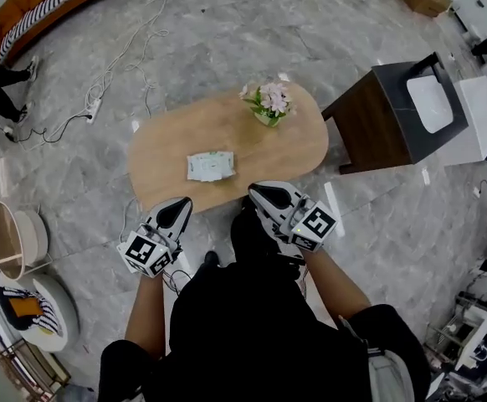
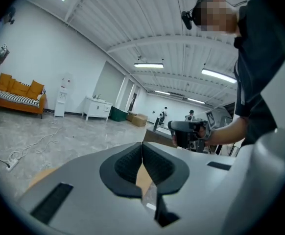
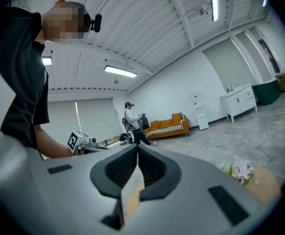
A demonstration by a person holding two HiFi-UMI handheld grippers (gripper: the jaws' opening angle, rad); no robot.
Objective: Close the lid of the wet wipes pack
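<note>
**Both claws pinched shut, pack out of reach on the table**

Nearest to us, the left gripper [image 1: 179, 205] and the right gripper [image 1: 258, 193] hang just off the near edge of the oval wooden table [image 1: 164, 145]. Each has its jaws pressed together with nothing between them.

Further in, near the middle of the tabletop, the wet wipes pack [image 1: 211, 166] lies flat, well apart from both grippers. We cannot make out from here how far its lid stands open.

We judge the pack light and soft – a film pouch that will dent under pressure and may slide on the smooth wood. The lid is probably a stiff hinged flap. So we would pin one end of the pack with one closed claw and push the lid's free edge down with the other.

Beyond the pack stand potted flowers [image 1: 269, 103], and past the table's right end a dark side cabinet [image 1: 376, 120].
</note>
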